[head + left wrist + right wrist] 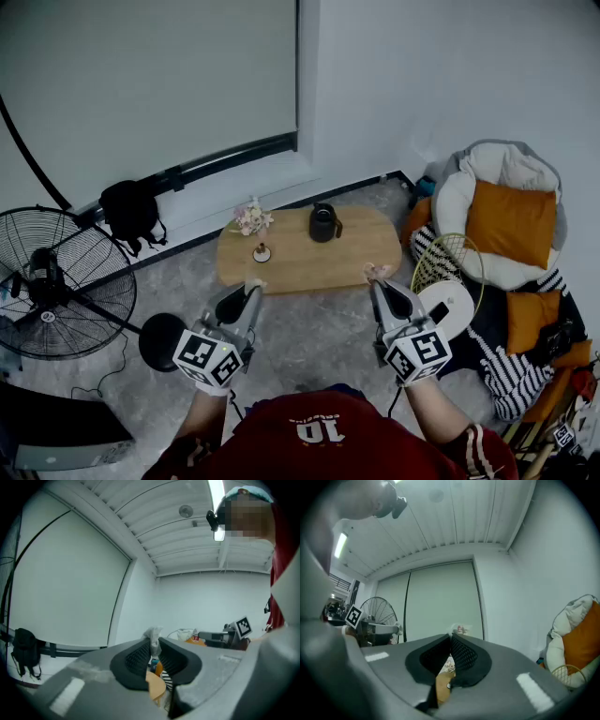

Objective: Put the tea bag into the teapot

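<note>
A black teapot (324, 223) stands on the low wooden table (361, 253), well ahead of both grippers. My left gripper (253, 284) hovers off the table's near left edge. In the left gripper view it (153, 641) is shut on a whitish crumpled tea bag (153, 634) that sticks out past the pads. My right gripper (377, 275) hangs near the table's near right edge. Its jaws (451, 639) are shut on a small pale scrap with red print (460, 630) at the tips. Both grippers point upward and away from the teapot.
A small bunch of flowers (251, 218) and a little stand (262, 253) share the table. A floor fan (56, 281) and black bag (131, 211) are at the left. A round chair with an orange cushion (511, 220) and a wire basket (450, 255) crowd the right.
</note>
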`<state>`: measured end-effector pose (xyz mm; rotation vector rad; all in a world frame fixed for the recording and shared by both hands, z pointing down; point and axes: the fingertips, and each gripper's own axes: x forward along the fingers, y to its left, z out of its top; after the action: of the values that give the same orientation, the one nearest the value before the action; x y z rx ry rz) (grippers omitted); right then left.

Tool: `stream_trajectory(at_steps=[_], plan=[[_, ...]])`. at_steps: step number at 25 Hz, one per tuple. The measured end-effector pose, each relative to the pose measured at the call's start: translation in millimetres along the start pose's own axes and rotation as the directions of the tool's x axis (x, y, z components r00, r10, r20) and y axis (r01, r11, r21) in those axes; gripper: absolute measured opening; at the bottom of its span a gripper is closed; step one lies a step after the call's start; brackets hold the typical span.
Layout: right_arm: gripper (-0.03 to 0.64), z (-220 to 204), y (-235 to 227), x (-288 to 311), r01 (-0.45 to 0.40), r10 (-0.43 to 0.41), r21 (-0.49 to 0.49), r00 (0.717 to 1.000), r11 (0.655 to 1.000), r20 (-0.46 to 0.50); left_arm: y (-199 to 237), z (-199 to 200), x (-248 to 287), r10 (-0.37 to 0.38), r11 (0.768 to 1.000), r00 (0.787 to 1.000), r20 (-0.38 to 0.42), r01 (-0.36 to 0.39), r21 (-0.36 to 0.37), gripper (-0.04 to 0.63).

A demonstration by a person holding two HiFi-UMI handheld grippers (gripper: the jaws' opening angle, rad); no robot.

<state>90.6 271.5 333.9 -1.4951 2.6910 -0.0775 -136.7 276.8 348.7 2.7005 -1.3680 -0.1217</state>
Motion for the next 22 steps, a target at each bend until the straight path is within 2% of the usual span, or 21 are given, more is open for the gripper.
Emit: stream_trajectory(at_steps=[12, 22], plan=[[0.000, 1, 13, 4, -0.004, 0.004, -0.012, 1.000, 1.000, -0.005, 5, 1, 1, -0.014, 1.000, 1.000, 0.003, 0.014, -0.006, 0.052], [-0.003, 2, 20, -1, 0.028, -0.028, -0.035, 1.000, 0.999, -0.010, 4, -7, -1, -0.037, 0.999, 0.999, -0.002, 0.037, -0.032, 0.052]])
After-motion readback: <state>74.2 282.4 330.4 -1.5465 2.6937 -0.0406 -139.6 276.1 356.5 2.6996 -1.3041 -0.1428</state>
